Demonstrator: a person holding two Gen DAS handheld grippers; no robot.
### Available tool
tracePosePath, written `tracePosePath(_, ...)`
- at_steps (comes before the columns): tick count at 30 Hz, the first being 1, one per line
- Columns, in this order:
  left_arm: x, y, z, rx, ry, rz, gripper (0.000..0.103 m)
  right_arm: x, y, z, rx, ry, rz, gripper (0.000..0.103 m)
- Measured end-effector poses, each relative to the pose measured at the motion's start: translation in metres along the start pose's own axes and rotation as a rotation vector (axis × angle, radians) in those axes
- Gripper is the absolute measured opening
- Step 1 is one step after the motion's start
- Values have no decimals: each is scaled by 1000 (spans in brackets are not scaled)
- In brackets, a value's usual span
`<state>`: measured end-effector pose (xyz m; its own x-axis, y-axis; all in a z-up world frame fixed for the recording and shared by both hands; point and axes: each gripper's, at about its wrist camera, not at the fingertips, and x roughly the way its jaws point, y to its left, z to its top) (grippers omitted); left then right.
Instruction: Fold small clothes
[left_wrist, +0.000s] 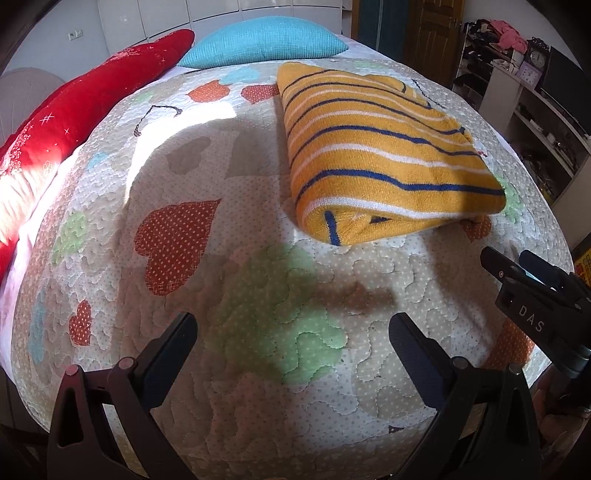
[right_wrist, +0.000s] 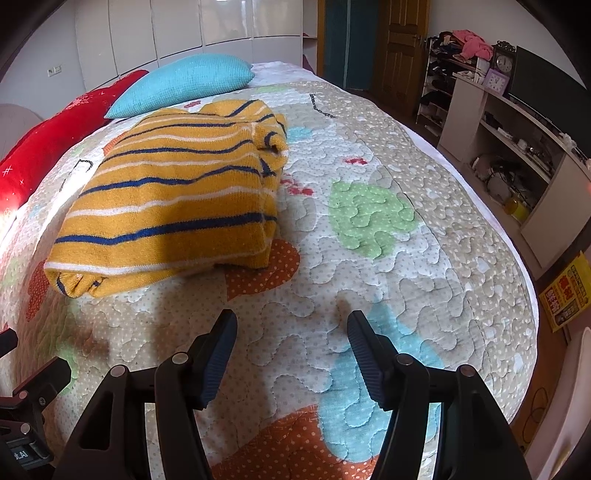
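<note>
On the quilt (left_wrist: 184, 258), folded striped sweater (left_wrist: 380, 155), inner layers hidden; both tools (left_wrist: 293, 332) (right_wrist: 291, 332) wide apart, empty.

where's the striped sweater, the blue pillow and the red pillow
striped sweater (right_wrist: 173, 206), right wrist view, middle of its folded top face
blue pillow (right_wrist: 184, 83), right wrist view, centre of its knitted cover
red pillow (left_wrist: 96, 96), left wrist view, middle of its upper side

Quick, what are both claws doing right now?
Left claw: open, holding nothing.
Right claw: open, holding nothing; striped sweater lies folded on the bed.
</note>
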<state>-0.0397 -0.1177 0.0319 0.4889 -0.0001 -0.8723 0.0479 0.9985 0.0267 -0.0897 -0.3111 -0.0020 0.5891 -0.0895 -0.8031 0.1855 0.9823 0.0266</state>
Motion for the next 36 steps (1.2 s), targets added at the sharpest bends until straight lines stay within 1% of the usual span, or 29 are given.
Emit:
tracePosePath(4, 3, 1, 1, 0, 8, -8, 103, -2, -3, 2, 17, -20, 9, 67)
tracePosePath(6, 4, 1, 4, 0, 1, -12, 103, -7, -8, 4, 42, -52, 27, 67)
tracePosePath(10, 4, 2, 23, -15, -9, -52, 103, -15, -17, 14, 77, -111, 30, 67)
tracePosePath(11, 3, 2, 32, -19, -27, -63, 103, -15, -18, 16, 79, -114, 28, 67)
tracePosePath(14, 1, -3, 61, -22, -114, -74, 103, -9, -20, 16, 85, -94, 31, 67)
tracePosePath(16, 12, -6, 79, -19, -133, -69, 103, -4, -21, 13, 90, -76, 35, 67)
tracePosePath(17, 24, -8, 85, -13, -111, -37, 103, -3, -22, 11, 91, -67, 37, 67)
tracePosePath(18, 40, -10, 89, 1, -69, -5, 103, -1, -23, 10, 92, -61, 39, 67)
tracePosePath(19, 54, -12, 90, 15, -23, -18, 103, 0, -25, 9, 93, -59, 40, 67)
tracePosePath(20, 63, -12, 89, 18, 13, -56, 103, 0, -27, 10, 95, -59, 41, 67)
tracePosePath(21, 66, -12, 89, 17, 33, -80, 103, -1, -29, 11, 97, -61, 42, 67)
tracePosePath(23, 60, -14, 89, 43, 42, -83, 103, -2, -33, 15, 104, -71, 43, 67)
tracePosePath(24, 53, -14, 90, 52, 37, -101, 103, -4, -35, 18, 108, -78, 43, 67)
tracePosePath(26, 36, -11, 94, 39, -3, -149, 103, -5, -38, 24, 119, -94, 55, 67)
tracePosePath(27, 31, -10, 98, 31, -20, -145, 103, -6, -39, 28, 126, -101, 67, 67)
tracePosePath(29, 31, -9, 108, 22, -33, -94, 103, -5, -37, 37, 137, -108, 89, 67)
tracePosePath(30, 37, -8, 112, 14, -26, -60, 103, -5, -35, 41, 141, -113, 100, 67)
tracePosePath(31, 45, -8, 115, 9, -11, -41, 103, -5, -33, 45, 143, -121, 106, 67)
tracePosePath(33, 66, -9, 116, 19, 51, -76, 103, -7, -29, 50, 140, -135, 119, 67)
tracePosePath(34, 69, -10, 116, 27, 77, -98, 103, -8, -27, 52, 134, -138, 122, 67)
tracePosePath(35, 66, -11, 118, 42, 78, -107, 103, -8, -26, 54, 126, -141, 124, 67)
tracePosePath(36, 60, -13, 120, 67, 59, -113, 103, -9, -26, 56, 117, -144, 127, 67)
